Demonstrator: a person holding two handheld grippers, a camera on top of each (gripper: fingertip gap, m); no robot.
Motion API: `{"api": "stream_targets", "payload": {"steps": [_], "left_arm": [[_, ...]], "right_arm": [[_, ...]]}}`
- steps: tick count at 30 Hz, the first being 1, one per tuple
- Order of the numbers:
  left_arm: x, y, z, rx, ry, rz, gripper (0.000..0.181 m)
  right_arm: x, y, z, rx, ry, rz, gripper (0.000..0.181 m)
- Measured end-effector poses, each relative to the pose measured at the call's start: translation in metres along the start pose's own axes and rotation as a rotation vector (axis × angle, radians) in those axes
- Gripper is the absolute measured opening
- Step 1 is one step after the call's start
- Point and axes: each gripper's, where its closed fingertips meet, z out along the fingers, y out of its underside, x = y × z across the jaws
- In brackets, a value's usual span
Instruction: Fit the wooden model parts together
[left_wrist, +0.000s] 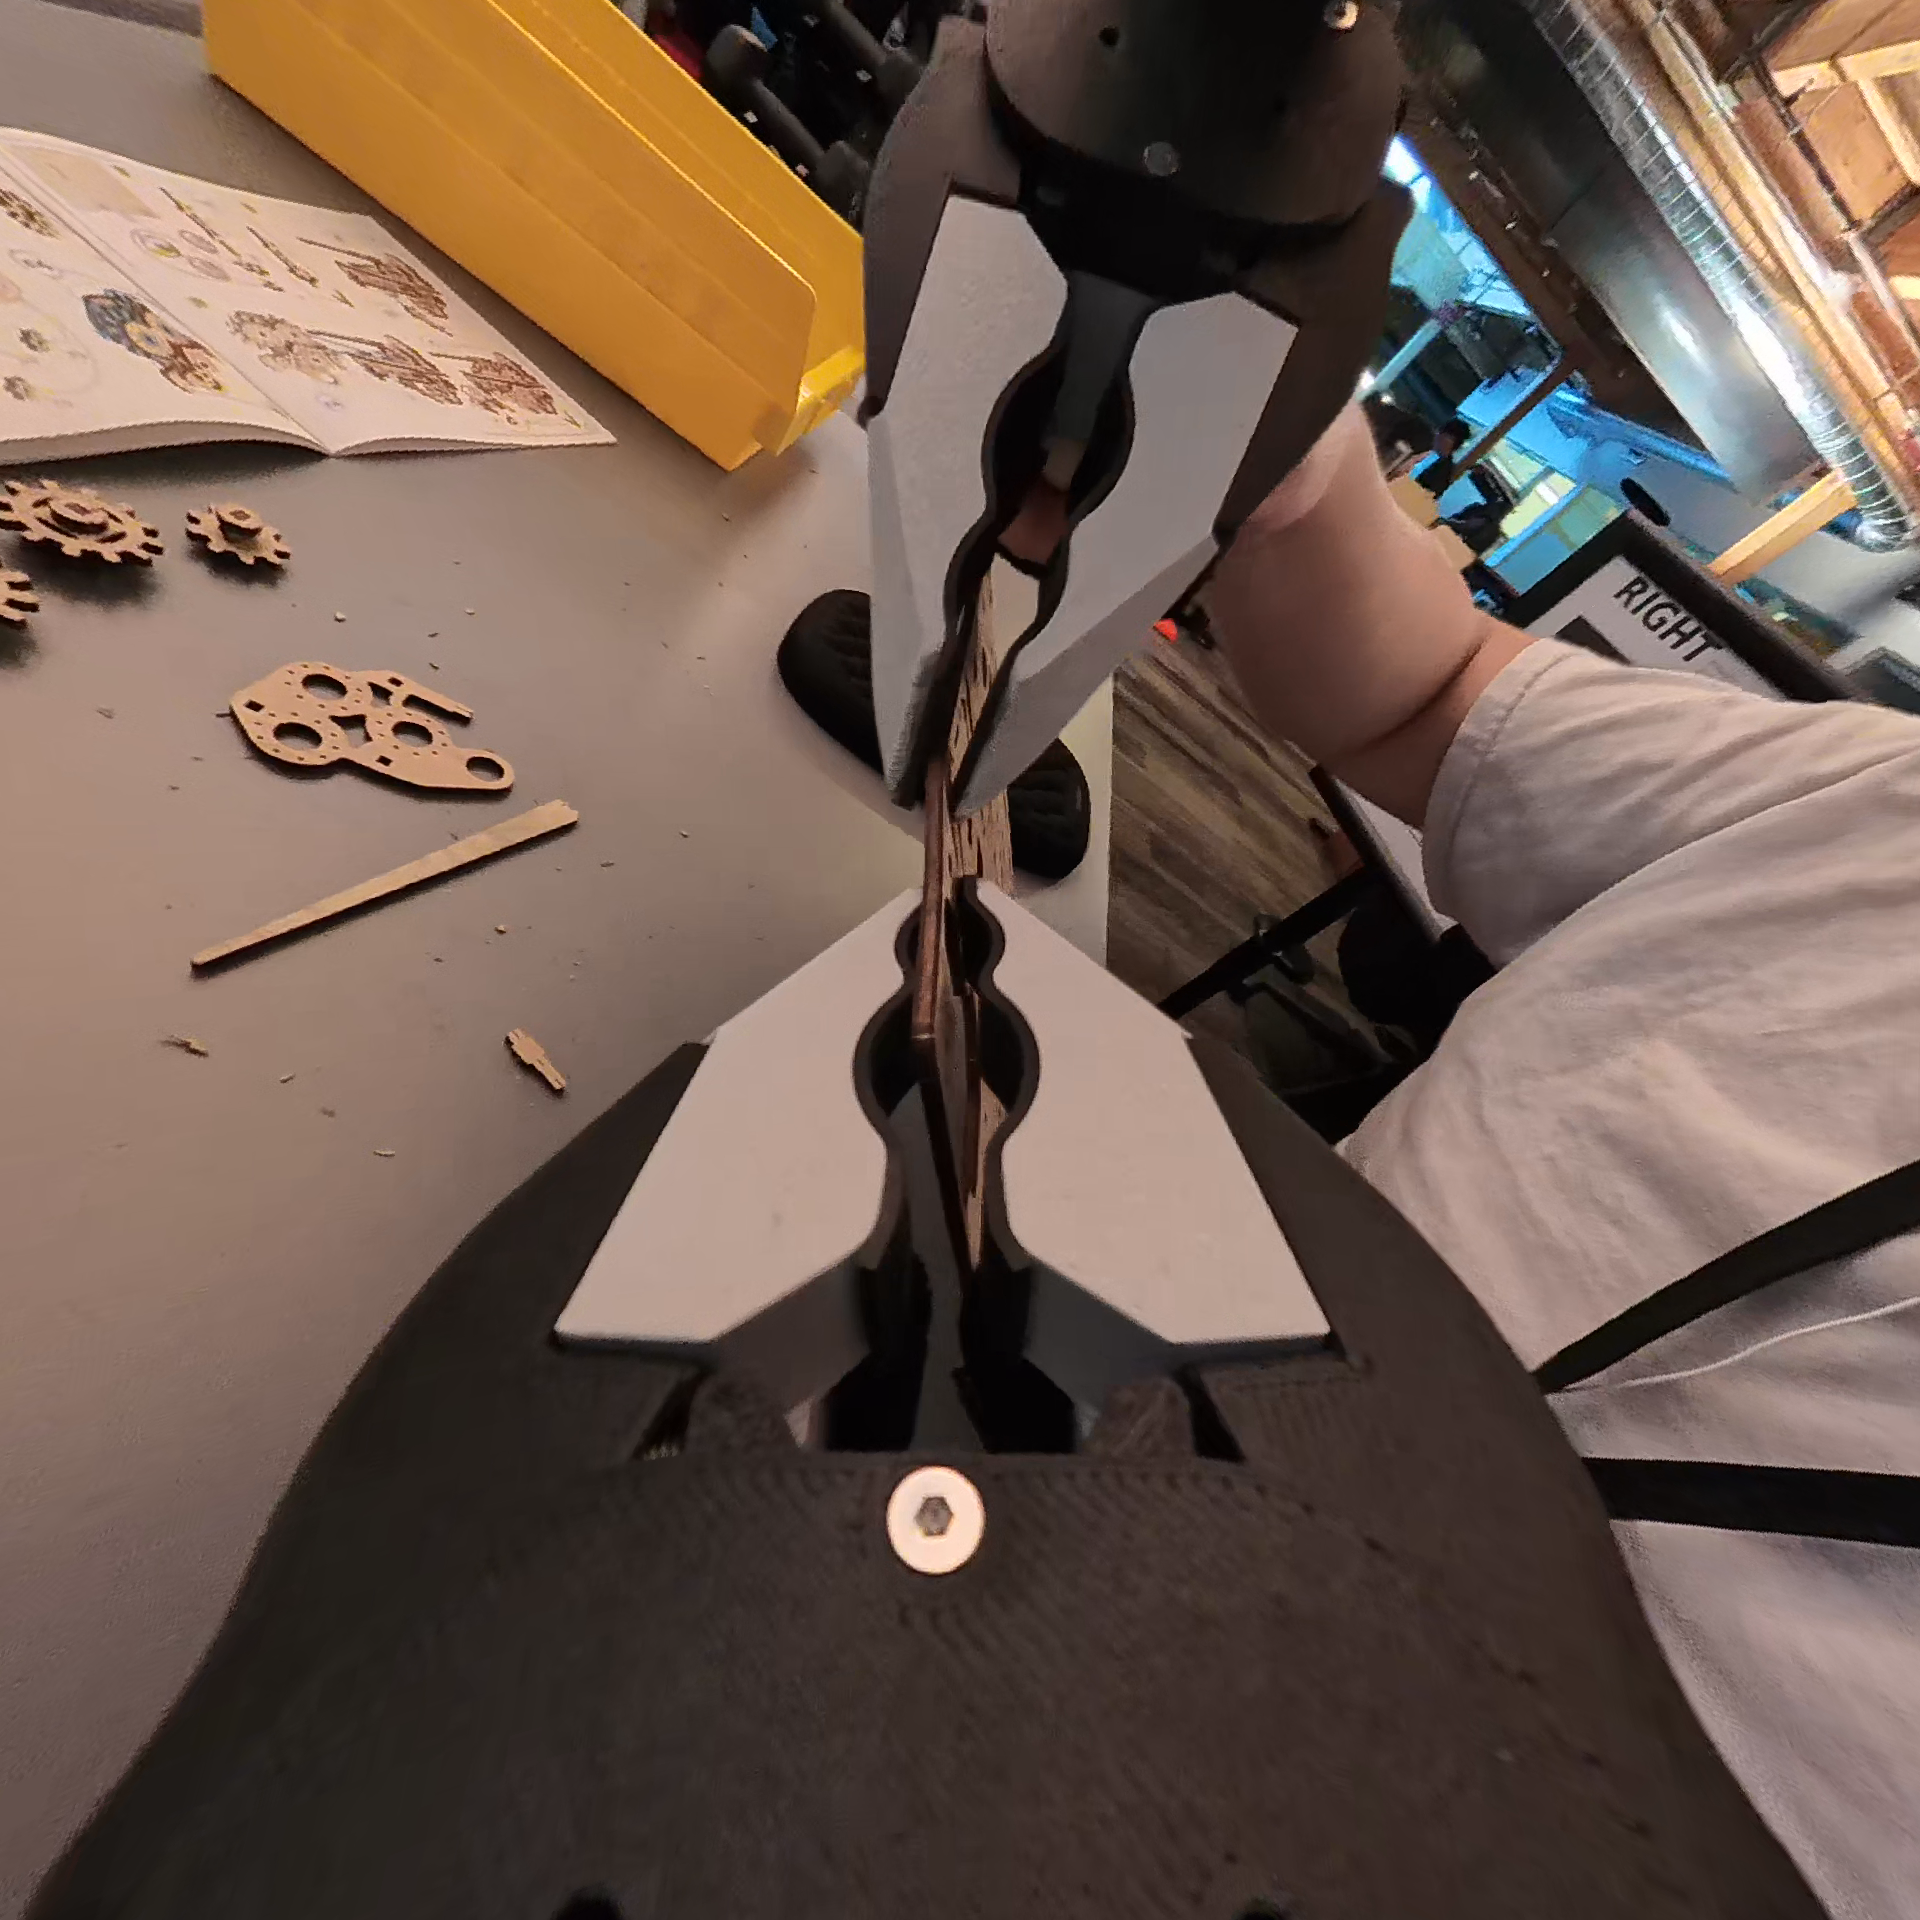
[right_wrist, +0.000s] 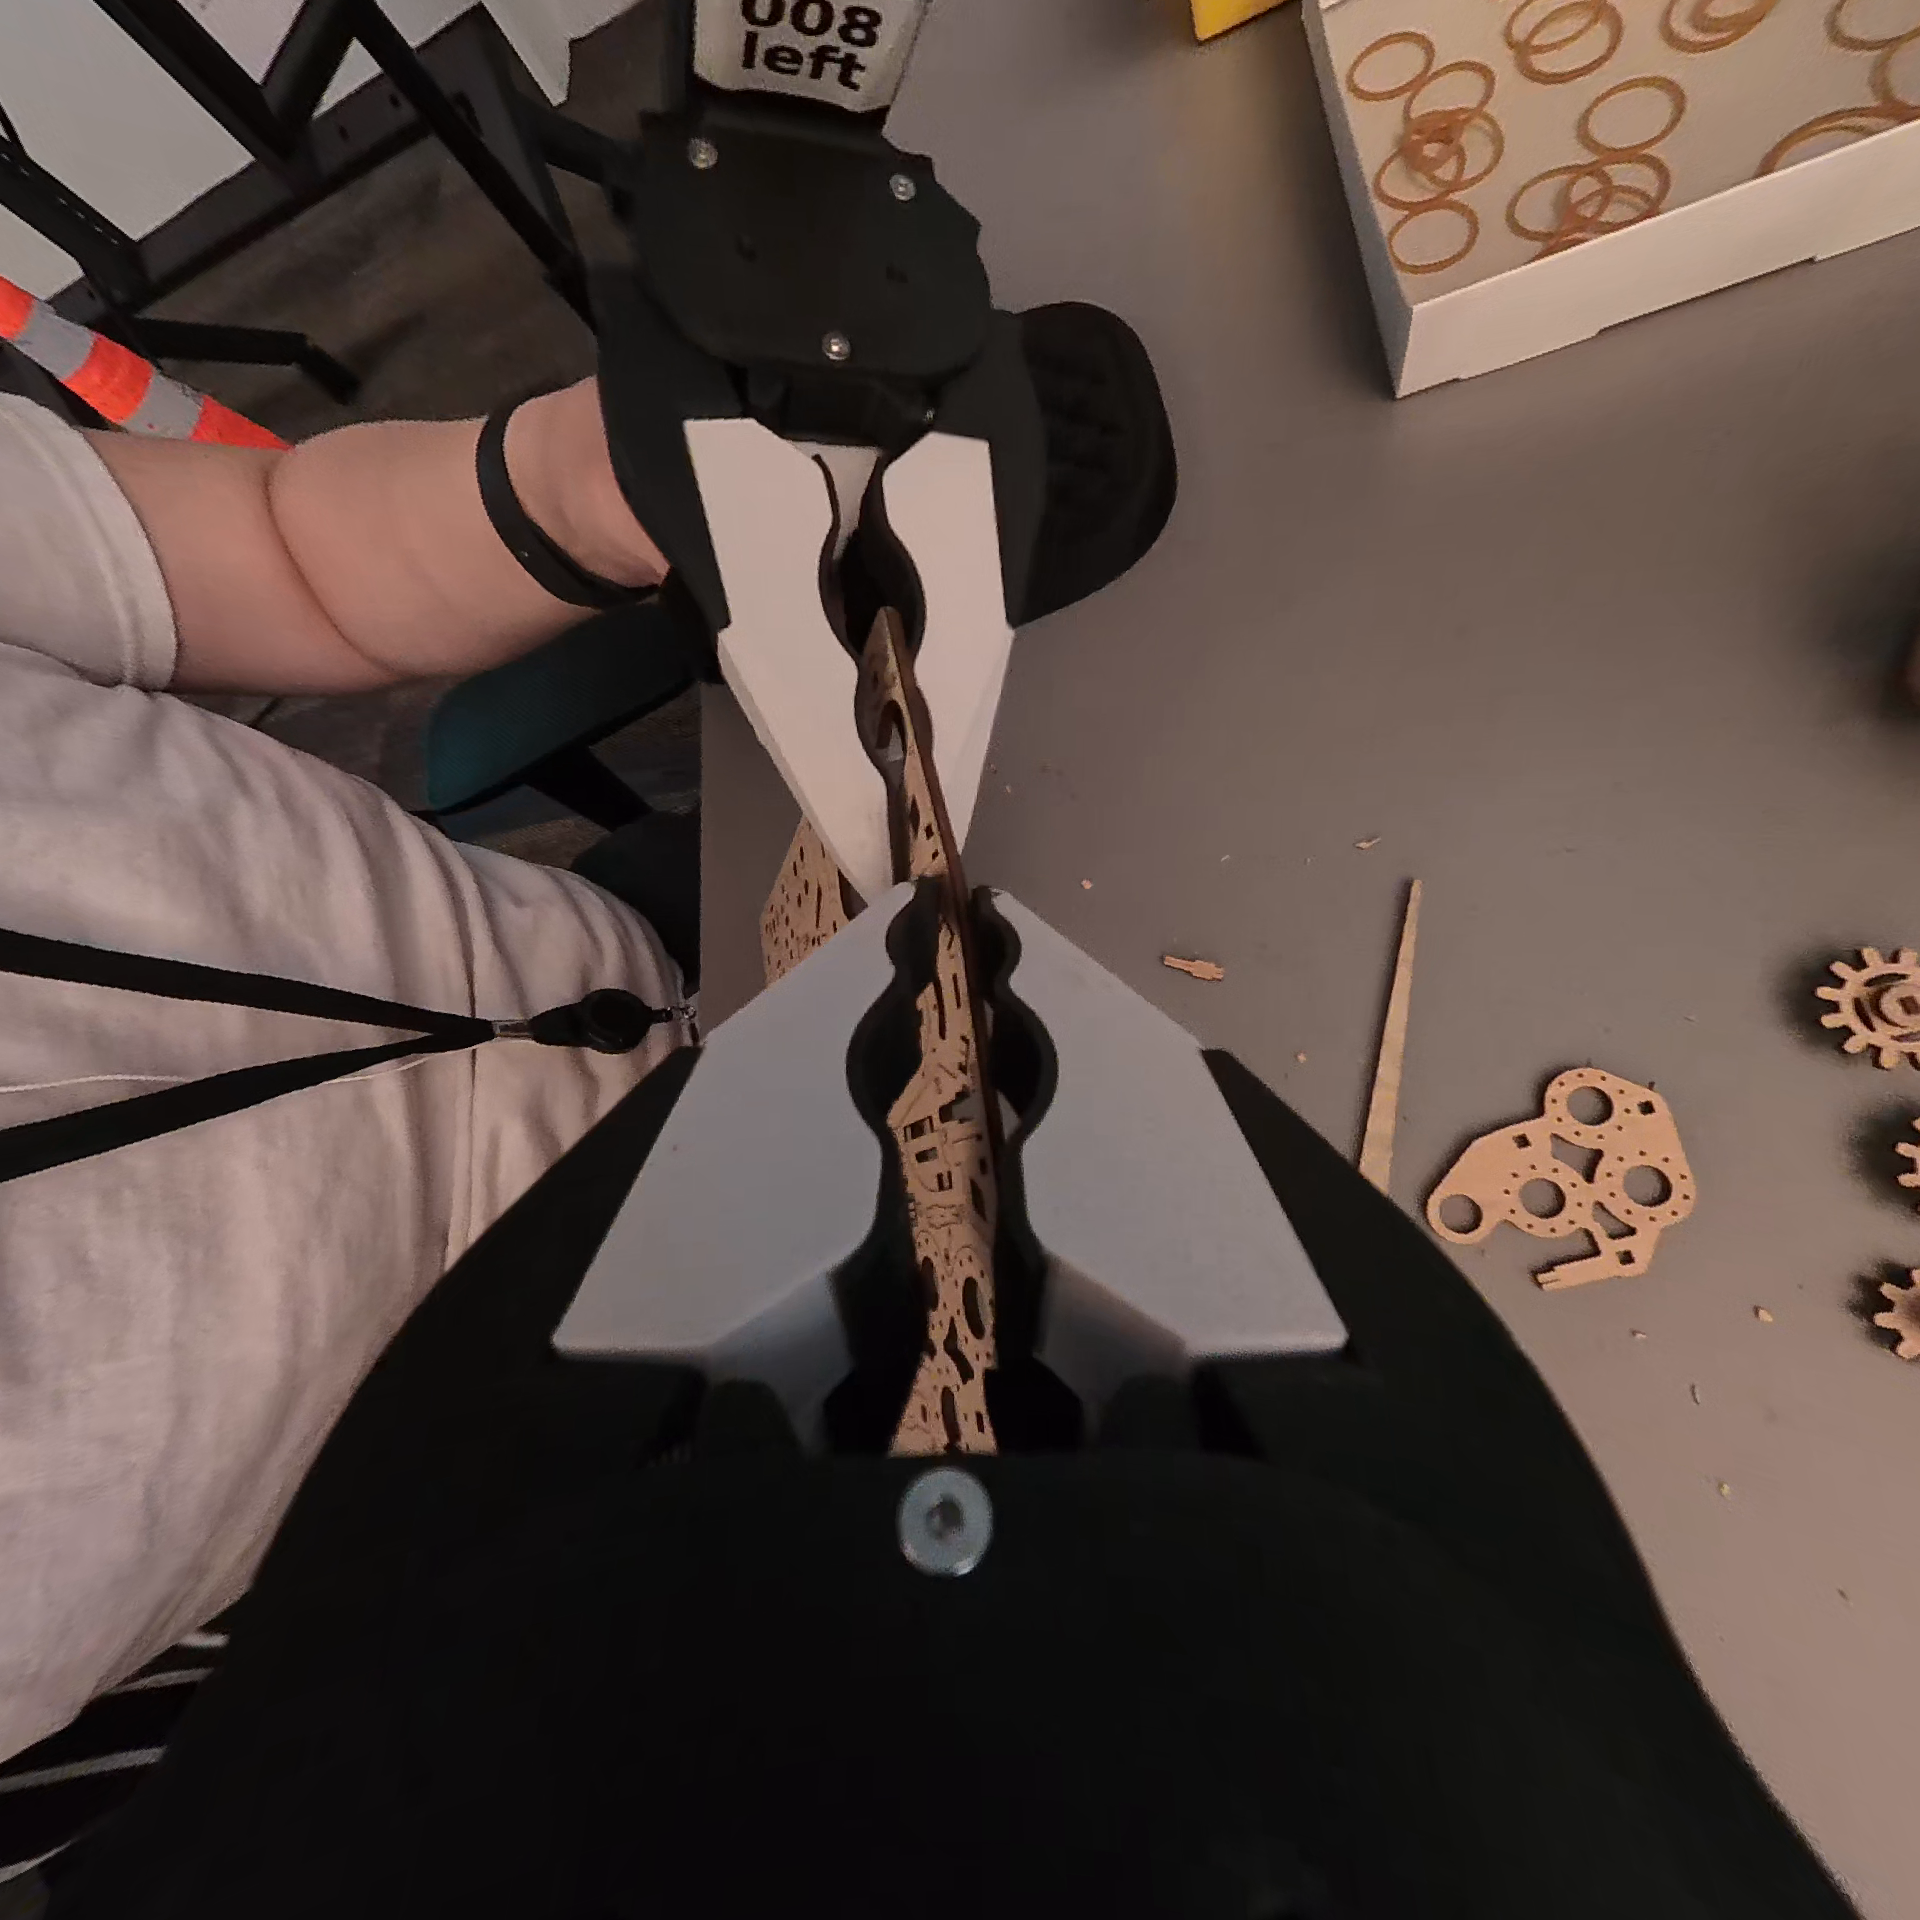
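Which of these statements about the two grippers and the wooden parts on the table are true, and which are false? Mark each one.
1. Both grippers are shut on the thin wooden sheet. True: left gripper and right gripper both clamp it.
2. The perforated plate is held in a gripper. False: it lies on the grey table.
3. A yellow bin stands behind the open booklet. True.
4. The wooden stick stands upright. False: it lies flat.

Two tools (left_wrist: 940, 914) (right_wrist: 951, 904); three gears (left_wrist: 78, 520); one stick (left_wrist: 384, 883); one booklet (left_wrist: 260, 312)
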Motion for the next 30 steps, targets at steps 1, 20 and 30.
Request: {"api": "stream_targets", "payload": {"steps": [1,20,30], "left_arm": [[0.0002,0.0006,-0.0002,0.001,-0.016,0.012,0.001],[0.0016,0.0009,-0.0036,0.051,-0.018,-0.015,0.001],[-0.0044,0.0015,-0.0040,0.055,-0.058,-0.022,0.002]], "right_arm": [[-0.0003,0.0002,0.0004,-0.002,0.011,-0.004,0.005],[-0.0013,-0.0032,0.0027,-0.089,0.108,-0.063,0.006],[0.0056,-0.0004,0.0067,-0.179,0.144,-0.062,0.011]]}}
